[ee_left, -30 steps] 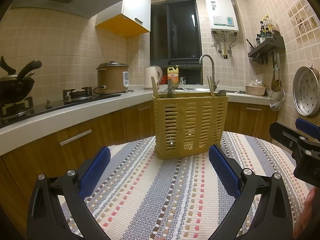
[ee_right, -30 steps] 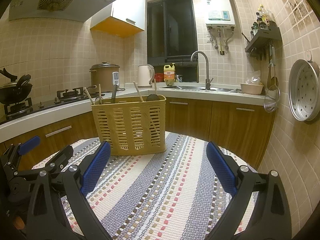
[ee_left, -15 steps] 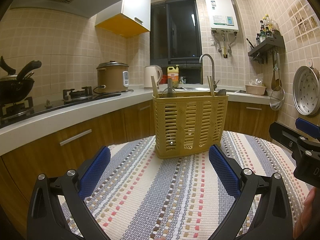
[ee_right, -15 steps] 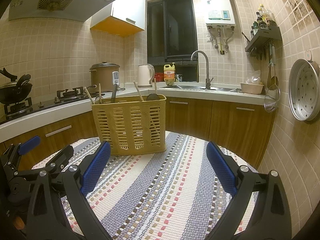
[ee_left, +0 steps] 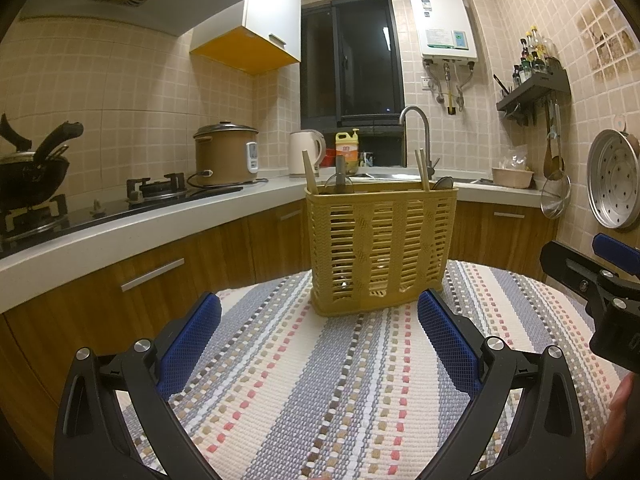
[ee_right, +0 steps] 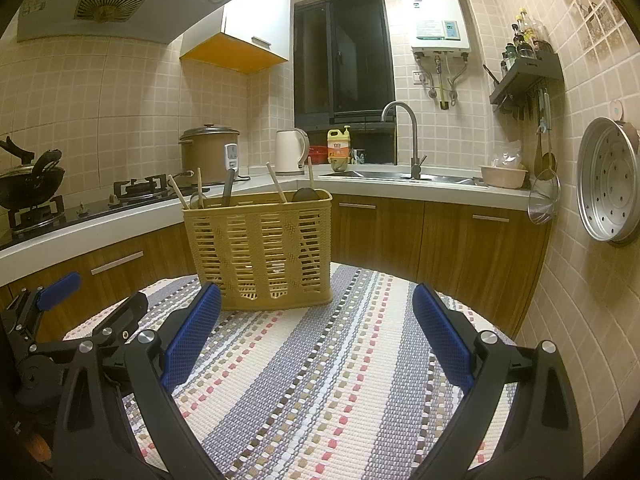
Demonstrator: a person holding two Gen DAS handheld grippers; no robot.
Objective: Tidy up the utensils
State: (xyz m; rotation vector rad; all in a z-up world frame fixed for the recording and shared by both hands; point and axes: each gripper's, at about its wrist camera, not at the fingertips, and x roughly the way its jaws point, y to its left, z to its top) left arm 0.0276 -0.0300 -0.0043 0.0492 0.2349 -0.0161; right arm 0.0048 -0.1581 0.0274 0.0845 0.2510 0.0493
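Observation:
A yellow slatted utensil basket (ee_left: pixel 380 248) stands upright on a round table with a striped woven mat (ee_left: pixel 320 380). It also shows in the right wrist view (ee_right: pixel 260 252). Wooden chopsticks (ee_right: pixel 276 186), a dark handle (ee_right: pixel 228 190) and spoons stick out of its top. My left gripper (ee_left: pixel 320 332) is open and empty, just in front of the basket. My right gripper (ee_right: pixel 316 320) is open and empty, in front of the basket and to its right. Each gripper appears at the edge of the other's view.
An L-shaped counter runs behind the table, with a gas hob and wok (ee_left: pixel 32 172), a rice cooker (ee_left: pixel 226 154), a kettle (ee_left: pixel 306 152) and a sink tap (ee_left: pixel 416 136). A steamer tray (ee_left: pixel 614 184) and a strainer hang on the right wall.

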